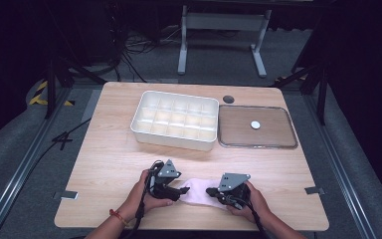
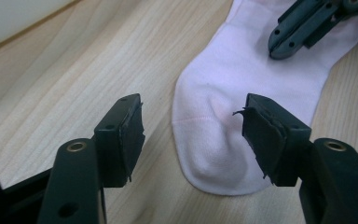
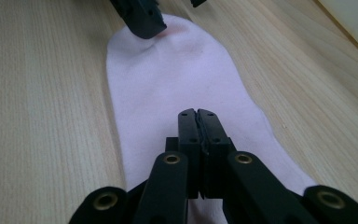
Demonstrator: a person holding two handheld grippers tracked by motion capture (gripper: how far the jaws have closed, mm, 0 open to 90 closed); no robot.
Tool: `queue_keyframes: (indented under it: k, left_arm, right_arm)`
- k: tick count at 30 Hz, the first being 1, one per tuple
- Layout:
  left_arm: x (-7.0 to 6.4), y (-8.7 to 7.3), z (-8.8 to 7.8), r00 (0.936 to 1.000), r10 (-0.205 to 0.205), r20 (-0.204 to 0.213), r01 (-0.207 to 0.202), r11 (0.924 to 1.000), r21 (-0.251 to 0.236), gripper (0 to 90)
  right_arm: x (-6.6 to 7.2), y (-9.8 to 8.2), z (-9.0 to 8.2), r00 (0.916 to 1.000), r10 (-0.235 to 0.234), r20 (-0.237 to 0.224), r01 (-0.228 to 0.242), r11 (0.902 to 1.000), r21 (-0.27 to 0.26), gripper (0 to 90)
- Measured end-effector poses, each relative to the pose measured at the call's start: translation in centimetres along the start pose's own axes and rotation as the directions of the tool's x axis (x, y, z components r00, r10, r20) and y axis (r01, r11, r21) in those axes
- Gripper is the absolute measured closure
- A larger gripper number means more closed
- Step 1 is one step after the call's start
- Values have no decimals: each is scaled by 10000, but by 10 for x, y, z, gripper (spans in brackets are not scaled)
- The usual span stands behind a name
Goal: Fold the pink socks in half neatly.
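- Presently, a pale pink sock [image 1: 199,192] lies flat on the table [image 1: 109,164], near its 6 o'clock edge, between the two hands.
- Left gripper [image 1: 175,190]: at the sock's 9 o'clock end, over the toe. In the left gripper view its jaws stand apart; one pad is over the toe, the other over bare wood beside it. No pad presses the cloth.
- Right gripper [image 3: 198,114]: at the sock's 3 o'clock end. In the right gripper view its jaws are together, tips low over the middle of the sock. Whether cloth is pinched between them cannot be told.
- Sock [image 2: 242,93] condition: smooth, one slight crease near the toe, toe seam visible.
- White tray [image 1: 175,121] with compartments: at 12 o'clock from the sock, well apart.
- Clear lid [image 1: 256,127] with a white disc [image 1: 255,124] on it: just beside the tray, at its 3 o'clock side.
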State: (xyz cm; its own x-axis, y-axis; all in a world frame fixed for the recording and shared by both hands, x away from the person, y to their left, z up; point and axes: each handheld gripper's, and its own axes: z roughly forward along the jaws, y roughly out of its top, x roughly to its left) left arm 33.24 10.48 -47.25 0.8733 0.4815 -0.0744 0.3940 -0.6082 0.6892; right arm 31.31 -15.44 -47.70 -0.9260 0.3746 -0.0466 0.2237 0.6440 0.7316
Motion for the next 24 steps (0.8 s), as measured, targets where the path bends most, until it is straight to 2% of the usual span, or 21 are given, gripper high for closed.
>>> queue_keyframes:
  k: [3,8,11,16,17,20,24]
  left_arm:
    - [-3,-1,3,9997,241,-90,-238,9994,253,378]
    - [-4,0,3,9997,223,-84,-220,9991,361,382]
    - [-5,0,3,9997,215,-77,-212,9988,446,414]
    - [-4,1,1,9998,217,-29,-215,9986,486,509]
    - [-4,1,1,9998,217,-29,-215,9986,486,561]
    - [-4,0,0,10000,84,20,-85,9989,471,596]
    - [-2,-1,0,9996,-50,280,40,9993,361,722]
  right_arm:
    - [-1,0,0,10000,-24,-19,24,10000,-2,894]
    - [-1,0,1,10000,-96,12,96,9999,-59,894]
    - [0,0,1,9999,-136,39,137,9999,-74,894]
    - [-2,0,1,9999,-131,-94,131,9999,-88,895]
    - [-2,0,1,9999,-131,-94,131,9999,-88,895]
    - [-4,0,2,9996,-296,-41,296,9995,-73,895]
    - [-7,5,5,9997,-220,-80,221,9997,88,895]
